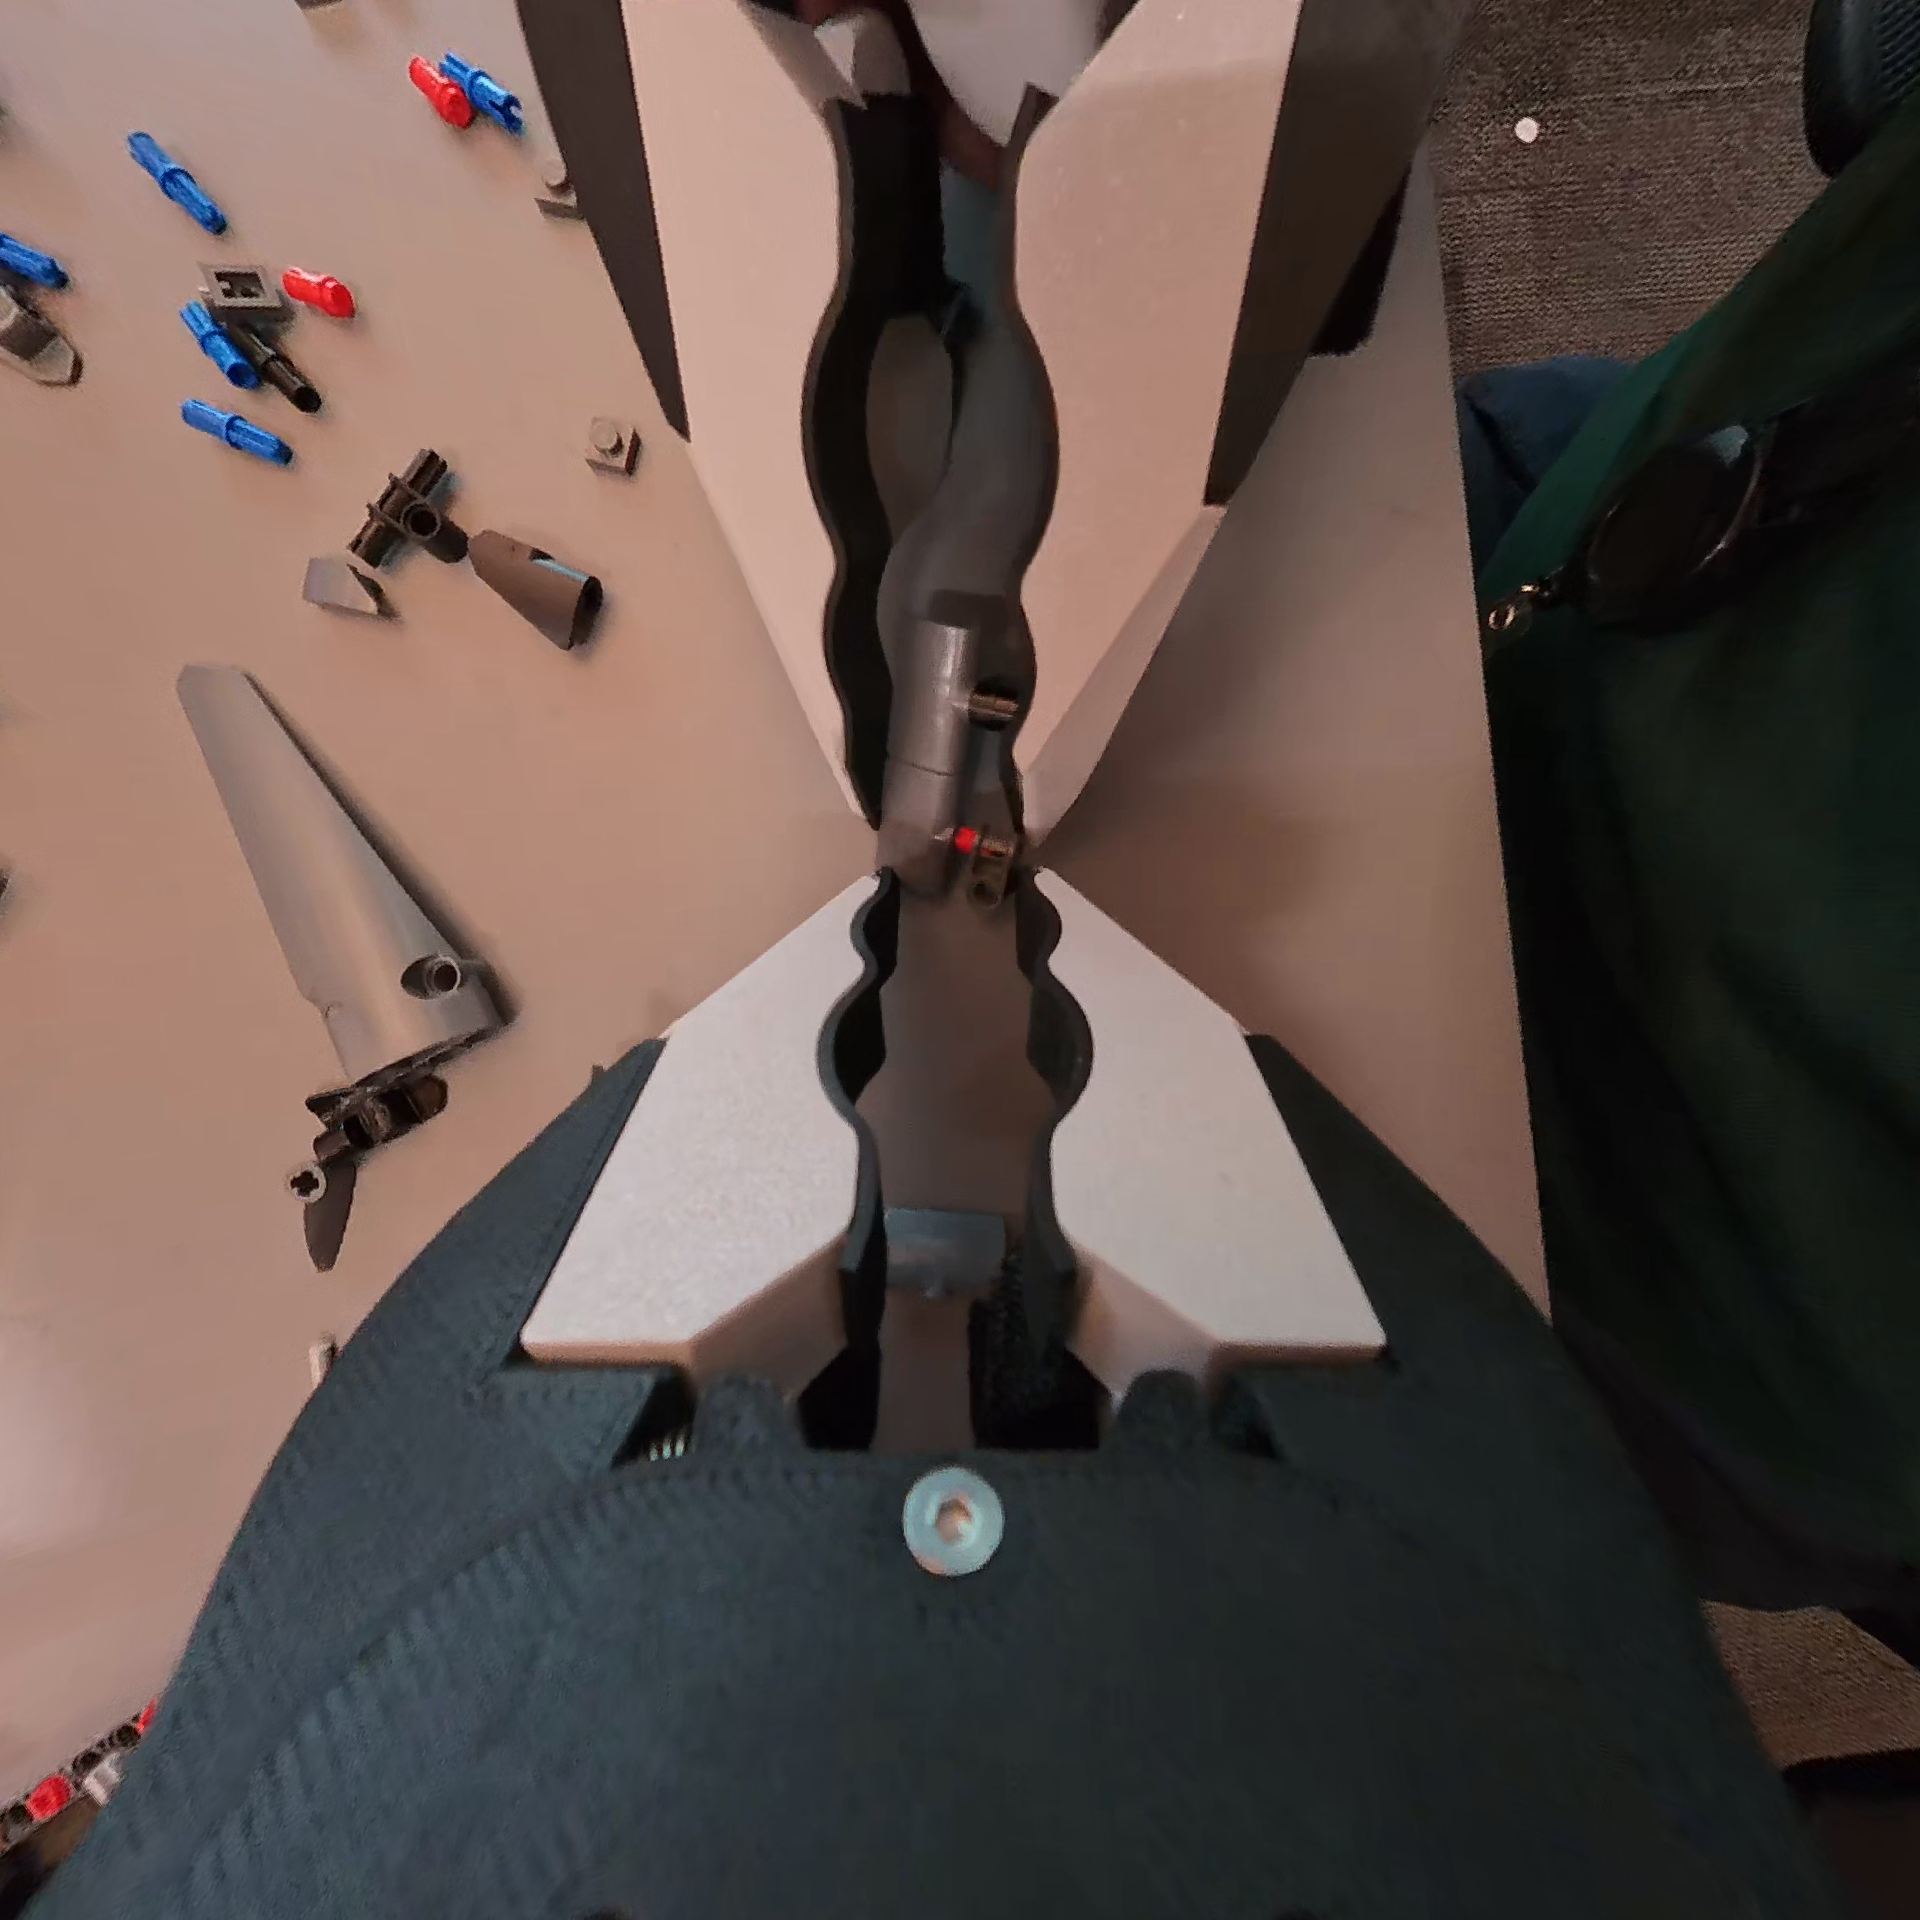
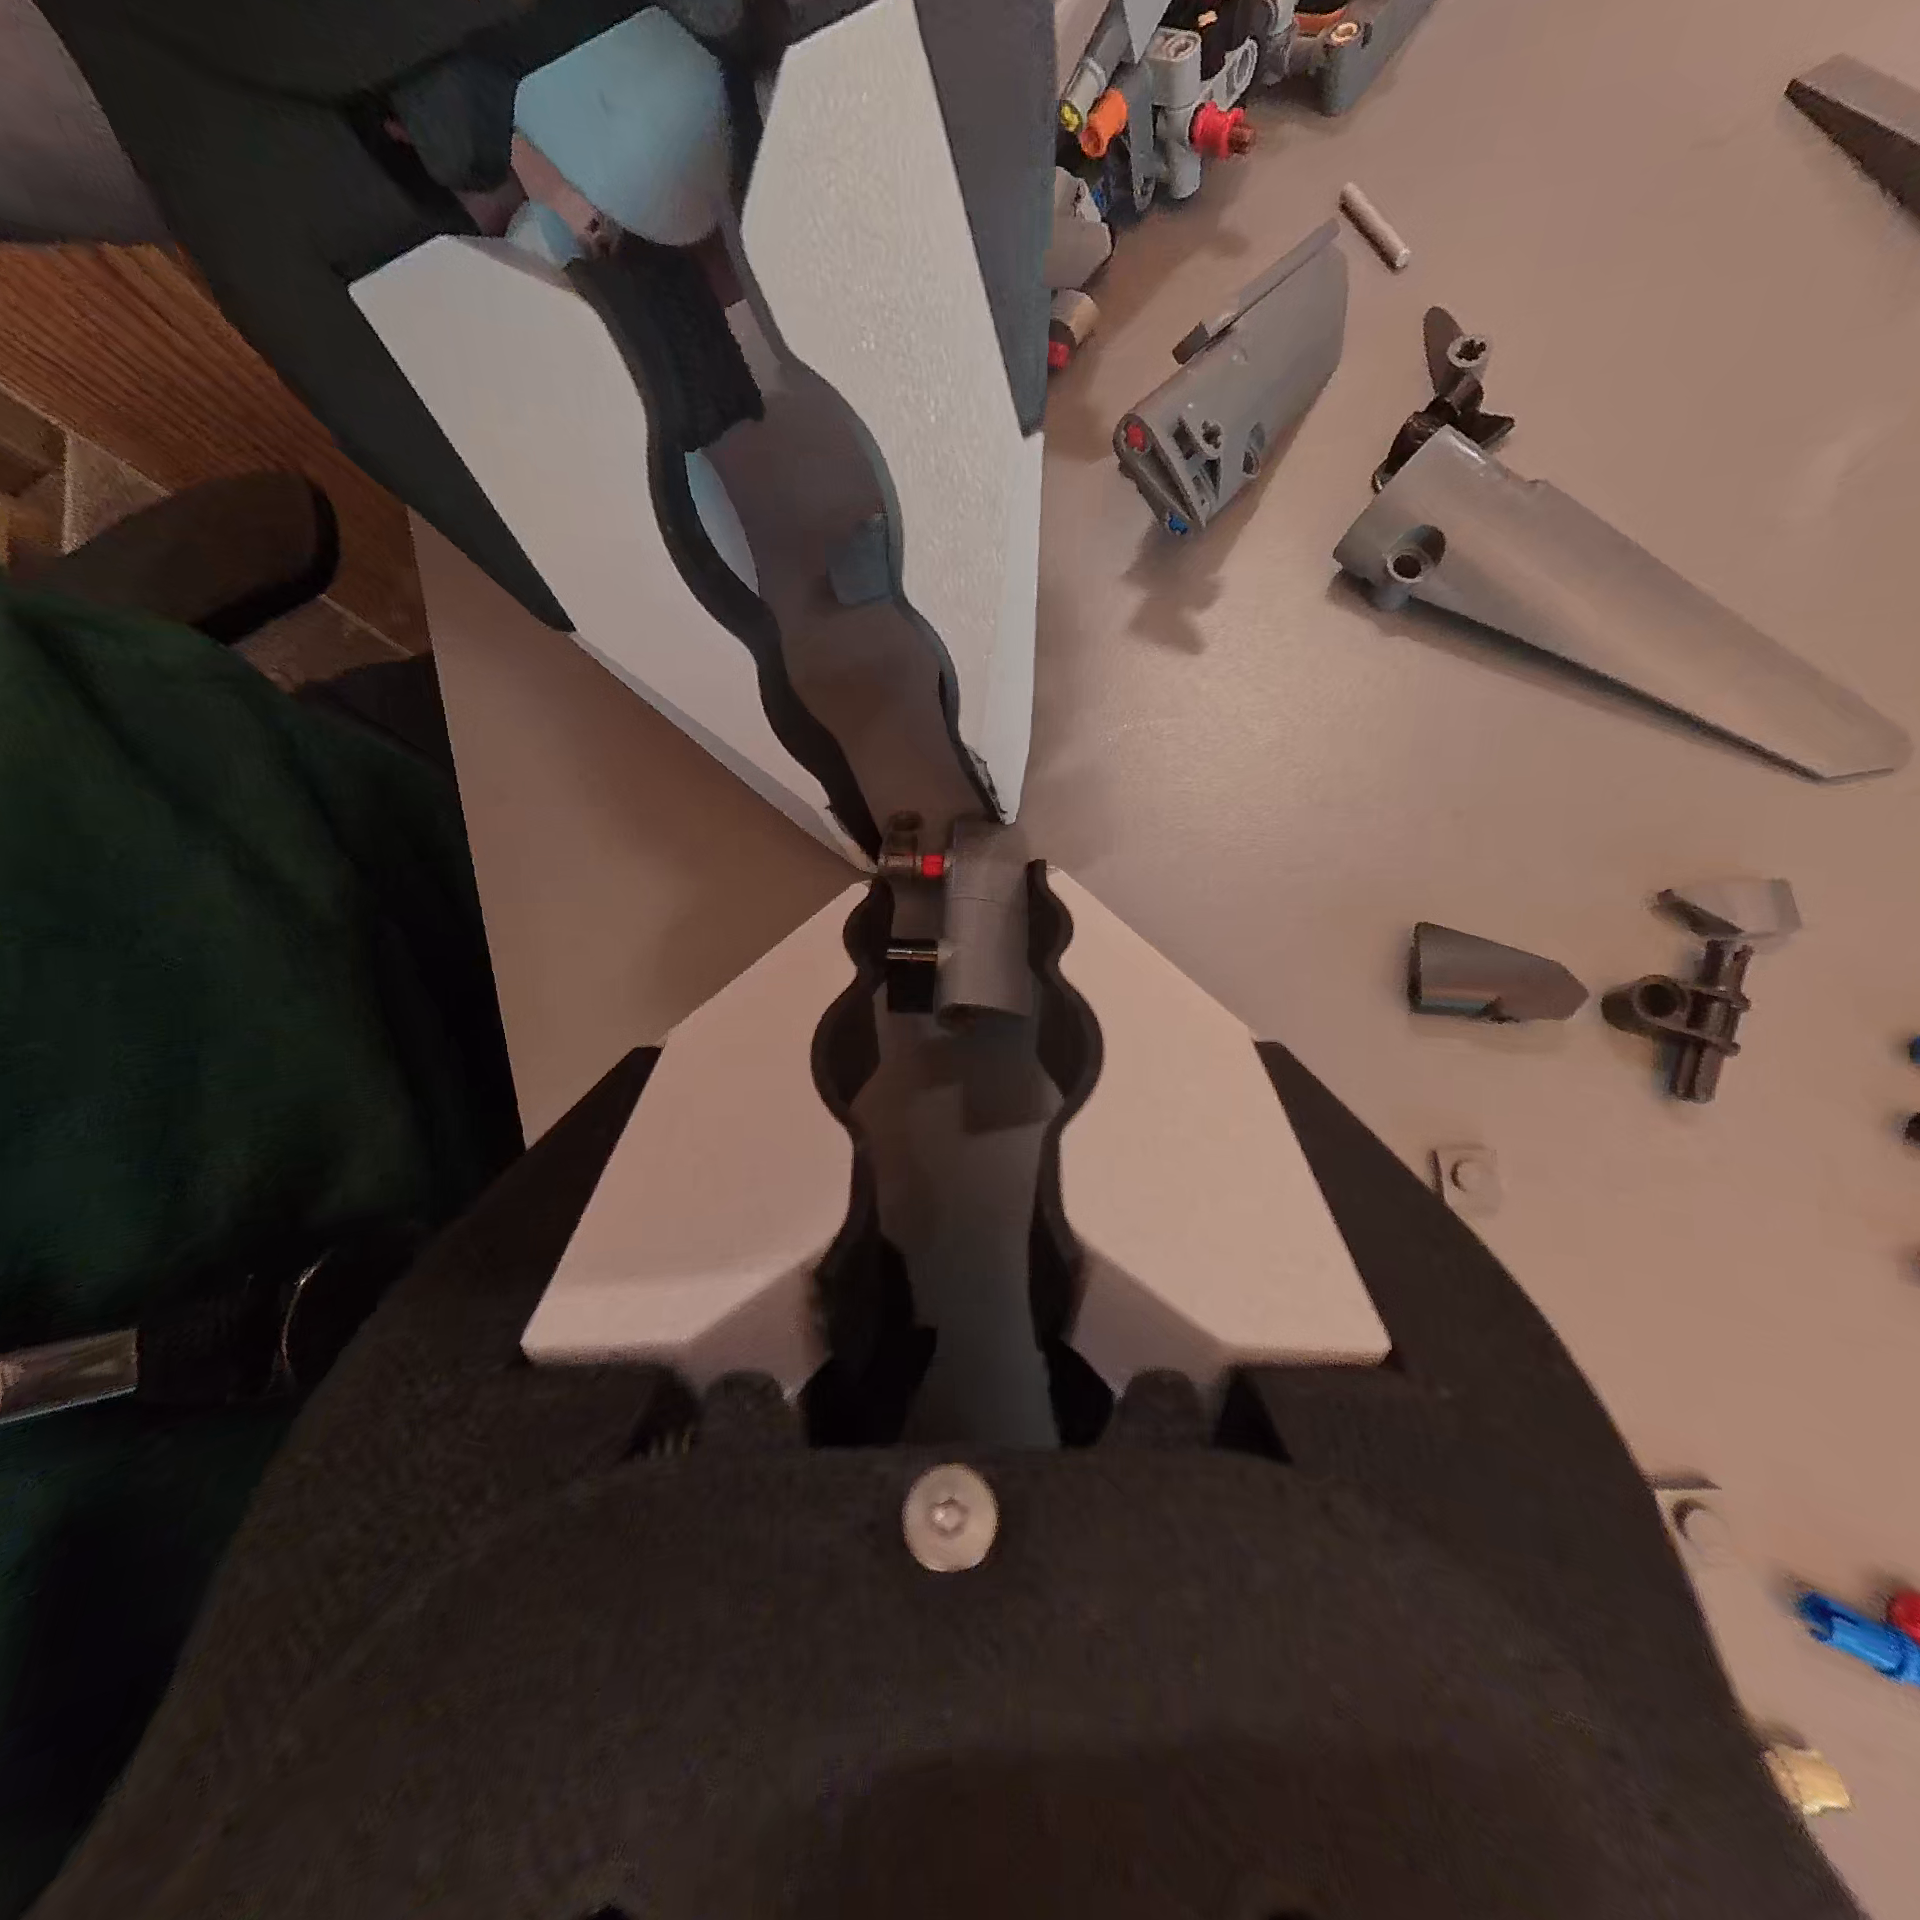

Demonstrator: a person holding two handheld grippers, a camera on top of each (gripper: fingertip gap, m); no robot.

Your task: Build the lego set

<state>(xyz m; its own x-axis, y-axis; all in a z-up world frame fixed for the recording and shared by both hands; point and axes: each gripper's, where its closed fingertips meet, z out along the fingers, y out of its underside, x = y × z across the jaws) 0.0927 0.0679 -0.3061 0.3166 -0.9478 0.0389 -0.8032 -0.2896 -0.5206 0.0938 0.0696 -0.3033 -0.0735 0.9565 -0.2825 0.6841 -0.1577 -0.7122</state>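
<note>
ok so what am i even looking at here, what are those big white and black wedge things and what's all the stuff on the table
Those wedges are the fingers of two hand-held grippers; a person works one with each hand, and each has a camera looking along its own fingers. So each picture shows its own gripper at the bottom and the other one coming in from the top. In the left camera's picture, the left gripper pinches a small black connector with a red pin. In the right camera's picture, the right gripper holds a grey tube piece. They meet tip to tip, apparently joining the two. Loose parts lie on the table: a long grey wing panel, blue pins and red pins.
</note>
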